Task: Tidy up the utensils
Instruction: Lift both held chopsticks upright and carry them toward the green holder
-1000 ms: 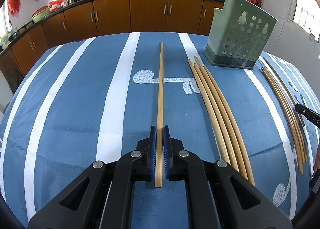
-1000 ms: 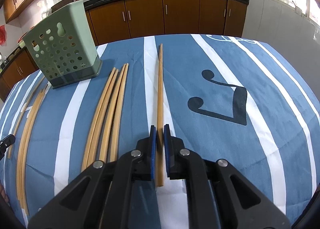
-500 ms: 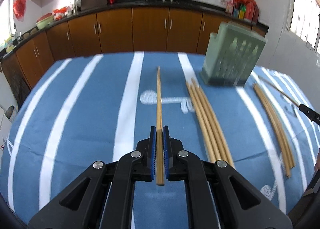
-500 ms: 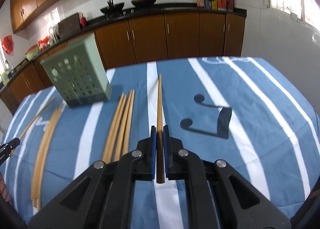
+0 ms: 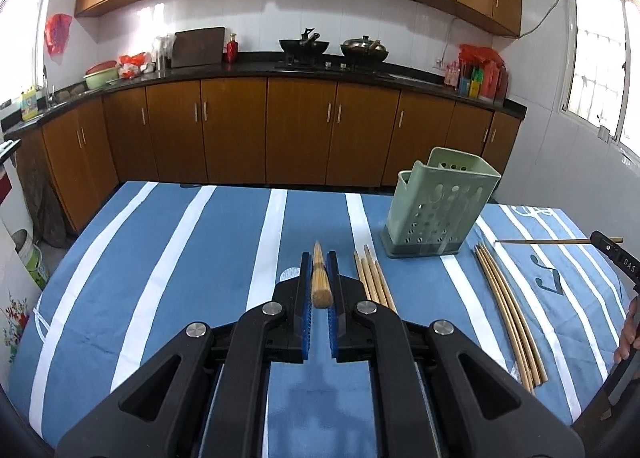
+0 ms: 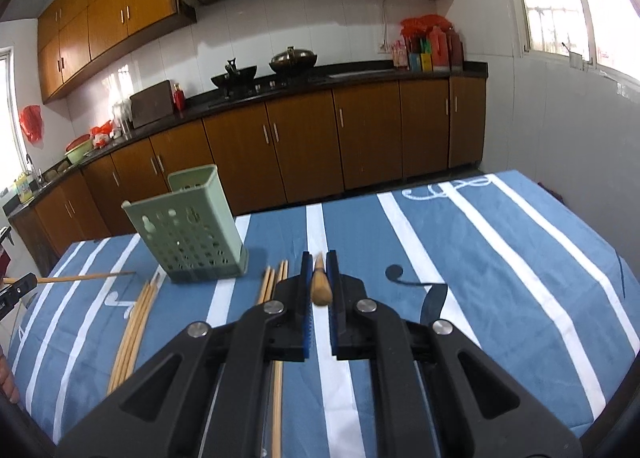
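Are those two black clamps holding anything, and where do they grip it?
Yes. The left gripper pinches one chopstick near its thick end; the right gripper pinches another chopstick likewise.

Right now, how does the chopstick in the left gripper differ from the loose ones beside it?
The held chopstick is clamped in the left gripper, lifted, pointing away; the loose chopsticks lie flat on the tablecloth. One is single, the others bundled. All look like the same light wood.

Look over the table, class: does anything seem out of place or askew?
Yes. The green utensil holder stands upright but empty, while the bundles of chopsticks lie loose on the striped cloth beside it instead of inside it.
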The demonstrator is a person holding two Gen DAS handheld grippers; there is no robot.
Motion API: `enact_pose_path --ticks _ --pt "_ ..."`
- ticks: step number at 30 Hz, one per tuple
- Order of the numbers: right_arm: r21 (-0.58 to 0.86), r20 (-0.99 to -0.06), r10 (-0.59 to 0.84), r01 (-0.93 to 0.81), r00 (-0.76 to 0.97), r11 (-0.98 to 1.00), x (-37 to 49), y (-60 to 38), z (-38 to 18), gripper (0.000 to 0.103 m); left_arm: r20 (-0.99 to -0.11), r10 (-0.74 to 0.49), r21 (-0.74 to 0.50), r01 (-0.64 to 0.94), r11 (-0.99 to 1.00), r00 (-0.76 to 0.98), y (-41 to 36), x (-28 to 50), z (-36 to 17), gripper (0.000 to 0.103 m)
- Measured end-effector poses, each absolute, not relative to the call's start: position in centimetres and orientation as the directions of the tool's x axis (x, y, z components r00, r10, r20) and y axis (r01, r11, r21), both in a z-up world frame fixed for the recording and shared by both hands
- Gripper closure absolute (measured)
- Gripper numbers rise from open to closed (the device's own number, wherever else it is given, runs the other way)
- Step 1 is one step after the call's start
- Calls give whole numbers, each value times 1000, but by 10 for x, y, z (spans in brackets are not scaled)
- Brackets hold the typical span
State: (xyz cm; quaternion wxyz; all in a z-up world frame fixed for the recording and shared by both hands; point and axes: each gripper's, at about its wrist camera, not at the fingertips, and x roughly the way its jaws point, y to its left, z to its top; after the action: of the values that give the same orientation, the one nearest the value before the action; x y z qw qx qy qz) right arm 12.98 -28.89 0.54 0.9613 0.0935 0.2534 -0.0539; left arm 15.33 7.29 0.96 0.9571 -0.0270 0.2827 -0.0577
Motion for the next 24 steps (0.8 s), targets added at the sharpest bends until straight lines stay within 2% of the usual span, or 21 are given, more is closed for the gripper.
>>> enact_pose_path --ticks 24 --pt "147 -486 -23 107 874 983 130 -274 6 95 -501 -150 -118 104 987 852 75 145 20 96"
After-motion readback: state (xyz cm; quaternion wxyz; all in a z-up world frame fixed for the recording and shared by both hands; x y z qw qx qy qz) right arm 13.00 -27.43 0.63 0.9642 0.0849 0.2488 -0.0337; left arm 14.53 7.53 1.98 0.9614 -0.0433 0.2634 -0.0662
